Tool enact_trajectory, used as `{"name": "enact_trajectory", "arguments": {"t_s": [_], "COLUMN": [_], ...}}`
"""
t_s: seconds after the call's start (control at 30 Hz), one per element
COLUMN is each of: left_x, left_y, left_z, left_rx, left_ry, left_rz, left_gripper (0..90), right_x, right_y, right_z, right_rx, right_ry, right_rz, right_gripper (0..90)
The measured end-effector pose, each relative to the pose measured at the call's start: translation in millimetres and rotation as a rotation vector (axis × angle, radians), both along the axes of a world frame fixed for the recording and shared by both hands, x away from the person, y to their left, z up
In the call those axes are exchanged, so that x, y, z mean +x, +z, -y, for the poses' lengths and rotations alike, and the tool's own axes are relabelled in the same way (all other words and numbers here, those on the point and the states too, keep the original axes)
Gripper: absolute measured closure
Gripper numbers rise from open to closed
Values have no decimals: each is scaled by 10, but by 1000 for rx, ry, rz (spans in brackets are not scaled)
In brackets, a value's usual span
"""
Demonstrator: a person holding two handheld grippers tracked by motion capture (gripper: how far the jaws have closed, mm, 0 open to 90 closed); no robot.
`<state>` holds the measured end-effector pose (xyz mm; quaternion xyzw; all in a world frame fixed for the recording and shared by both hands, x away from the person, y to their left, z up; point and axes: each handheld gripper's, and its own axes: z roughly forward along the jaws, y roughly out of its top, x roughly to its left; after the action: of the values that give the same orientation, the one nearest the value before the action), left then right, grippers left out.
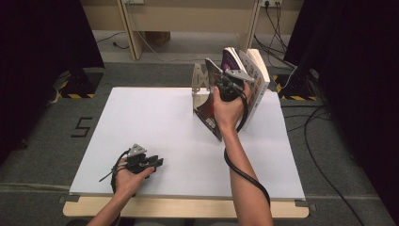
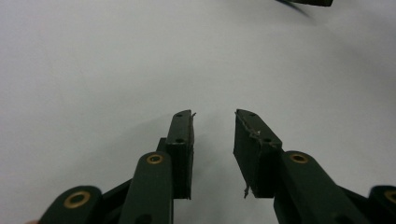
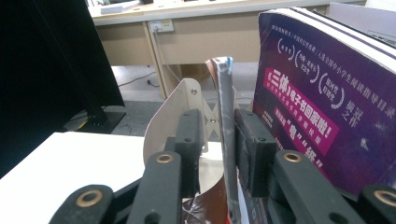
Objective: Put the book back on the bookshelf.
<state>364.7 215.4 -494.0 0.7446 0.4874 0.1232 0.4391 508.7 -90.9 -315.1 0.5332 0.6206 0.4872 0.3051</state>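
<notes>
A thin dark-covered book stands on edge between my right gripper's jaws. The right pad lies against it, while the left pad stands off with a visible gap, so the gripper is open. In the high view this thin book leans at the left of a row of upright books, next to a white metal bookend. A purple-covered book stands just right of it. My right gripper reaches into the row from the near side. My left gripper rests low at the near left, open and empty.
The books stand at the far right of a white tabletop. Thicker white books lean at the right end of the row. A wooden desk and cables lie beyond and beside the table.
</notes>
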Motion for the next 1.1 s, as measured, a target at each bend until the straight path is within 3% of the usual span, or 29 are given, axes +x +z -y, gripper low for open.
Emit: {"name": "enact_trajectory", "arguments": {"t_s": [0.5, 0.73, 0.93, 1.1], "left_x": [4, 3, 5, 7], "left_y": [-1, -2, -4, -6], "left_z": [-6, -5, -3, -2], "left_rx": [3, 1, 2, 5], "left_ry": [4, 3, 0, -1], "left_rz": [-1, 0, -1, -1], "left_gripper": [666, 666, 667, 668], "right_x": [248, 312, 368, 412], "right_y": [139, 157, 133, 122], "right_z": [-36, -51, -57, -80], "right_rx": [-41, -58, -70, -84], "right_ry": [-4, 1, 7, 16], "right_rz": [-49, -70, -95, -135], "right_gripper": [699, 770, 774, 830]}}
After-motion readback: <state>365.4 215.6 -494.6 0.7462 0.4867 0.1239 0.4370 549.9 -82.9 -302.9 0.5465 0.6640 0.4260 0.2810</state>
